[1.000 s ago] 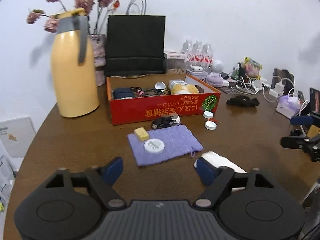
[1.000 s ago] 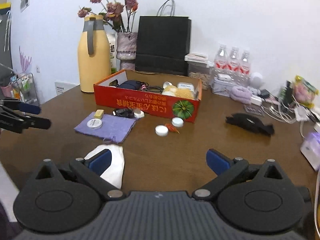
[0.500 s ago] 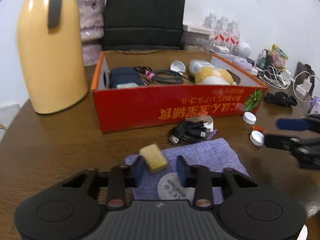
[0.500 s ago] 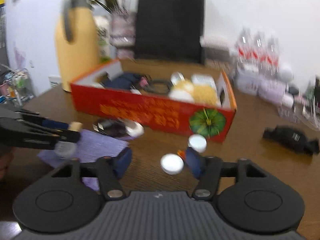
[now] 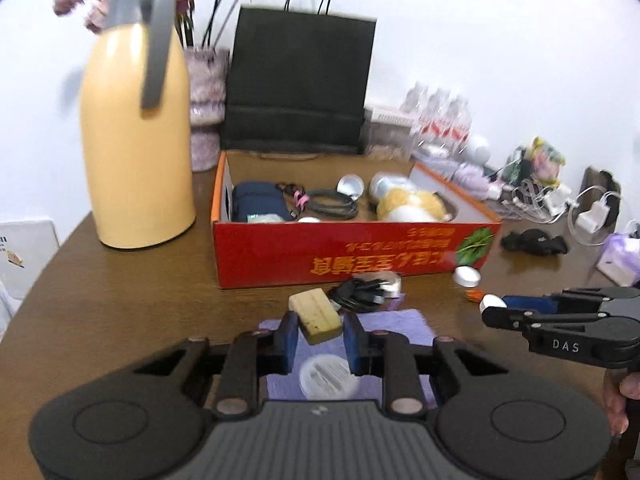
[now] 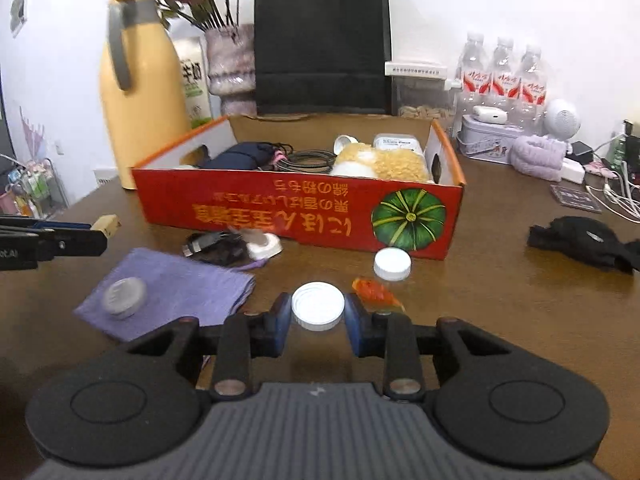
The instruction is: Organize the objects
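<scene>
My left gripper (image 5: 318, 322) is shut on a small yellow block (image 5: 316, 314) and holds it just above the purple cloth (image 5: 400, 320). A round tin (image 5: 326, 376) lies on that cloth below the fingers. My right gripper (image 6: 318, 312) has a white cap (image 6: 318, 306) between its blue pads, which touch both sides of it, and its jaws are closing on it. The red cardboard box (image 6: 280, 208) stands behind both, holding a dark pouch, cables and a plush toy. In the right wrist view the left gripper (image 6: 98, 236) comes in from the left with the yellow block (image 6: 105, 226).
A second white cap (image 6: 392, 264) and an orange wrapper (image 6: 376, 292) lie in front of the box. A black cable bundle (image 6: 216, 246) sits by the cloth. A yellow thermos (image 5: 136, 140), a vase and a black bag (image 5: 300, 80) stand behind. A black object (image 6: 580, 240) lies at the right.
Both grippers moved forward towards the box and closed. The left took the yellow block off the cloth. The right came down around the white cap.
</scene>
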Demonstrator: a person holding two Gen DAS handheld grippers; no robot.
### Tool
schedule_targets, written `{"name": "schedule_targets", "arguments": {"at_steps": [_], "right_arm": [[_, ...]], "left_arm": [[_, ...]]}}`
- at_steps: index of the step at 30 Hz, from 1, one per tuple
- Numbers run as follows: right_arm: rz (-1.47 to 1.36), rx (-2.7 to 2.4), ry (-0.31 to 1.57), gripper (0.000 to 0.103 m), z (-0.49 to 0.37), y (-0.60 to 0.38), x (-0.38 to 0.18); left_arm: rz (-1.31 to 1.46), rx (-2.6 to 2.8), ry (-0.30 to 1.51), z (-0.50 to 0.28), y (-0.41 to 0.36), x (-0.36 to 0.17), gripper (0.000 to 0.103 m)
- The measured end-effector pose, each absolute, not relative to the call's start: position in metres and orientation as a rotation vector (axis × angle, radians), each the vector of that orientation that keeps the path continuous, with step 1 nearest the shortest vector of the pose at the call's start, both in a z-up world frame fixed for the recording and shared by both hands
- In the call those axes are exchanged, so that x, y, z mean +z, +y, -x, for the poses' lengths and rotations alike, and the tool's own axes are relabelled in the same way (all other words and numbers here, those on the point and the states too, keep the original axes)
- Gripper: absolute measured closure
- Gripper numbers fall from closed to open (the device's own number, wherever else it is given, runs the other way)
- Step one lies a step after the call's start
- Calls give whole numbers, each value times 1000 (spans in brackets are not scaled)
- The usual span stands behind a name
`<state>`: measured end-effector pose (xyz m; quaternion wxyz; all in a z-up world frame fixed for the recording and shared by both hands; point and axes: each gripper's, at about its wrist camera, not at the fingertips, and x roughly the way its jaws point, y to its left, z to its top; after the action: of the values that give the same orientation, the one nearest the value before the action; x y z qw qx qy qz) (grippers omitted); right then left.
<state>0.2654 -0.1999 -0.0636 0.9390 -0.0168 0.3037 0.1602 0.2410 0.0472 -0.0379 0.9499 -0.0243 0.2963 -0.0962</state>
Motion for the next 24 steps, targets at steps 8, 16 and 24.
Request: {"name": "schedule_targets", "arguments": {"at_steps": [8,16,24], "right_arm": [[-119,519,581,73,-173,-229,-30],[-13,480,525,73,-121,-226,-10],[-37,434,462,73,-144,-238,6]], "left_arm": [[98,-211,630,-157,41,-32,80],[66,-212,593,-125,37,-21,80],[64,-313,545,-161,35,-3,92]]}}
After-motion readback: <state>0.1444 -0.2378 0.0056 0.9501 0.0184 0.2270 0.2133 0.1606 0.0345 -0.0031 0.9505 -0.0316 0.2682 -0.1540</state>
